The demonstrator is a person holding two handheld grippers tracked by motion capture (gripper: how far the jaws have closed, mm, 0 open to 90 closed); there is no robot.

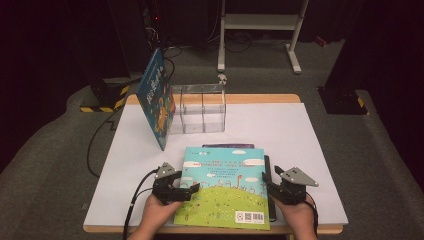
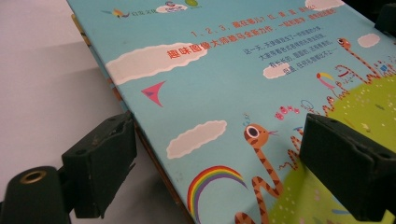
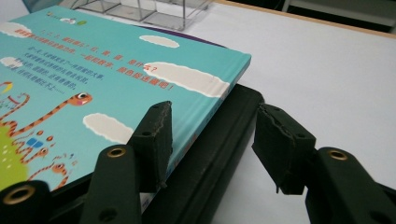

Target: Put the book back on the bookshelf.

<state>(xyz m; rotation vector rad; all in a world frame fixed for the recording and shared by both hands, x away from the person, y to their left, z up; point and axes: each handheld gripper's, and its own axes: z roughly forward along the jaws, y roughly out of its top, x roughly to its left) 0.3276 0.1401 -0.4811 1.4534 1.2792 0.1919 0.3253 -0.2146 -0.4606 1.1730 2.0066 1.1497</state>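
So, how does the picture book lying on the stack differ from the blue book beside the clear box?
The sky-blue and green picture book lies flat on a stack; the dark blue book stands tilted, leaning toward the clear plastic box. The flat one lies between both grippers, the leaning one far from them. Both have cartoon covers.

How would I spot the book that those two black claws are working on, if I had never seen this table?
Start at the white table and look at its near edge, in front of the clear plastic organiser. The picture book lies flat there on top of a stack, between the left claw and right claw. Unlike the blue book standing on edge, its cover shows sky, clouds and a green hill.
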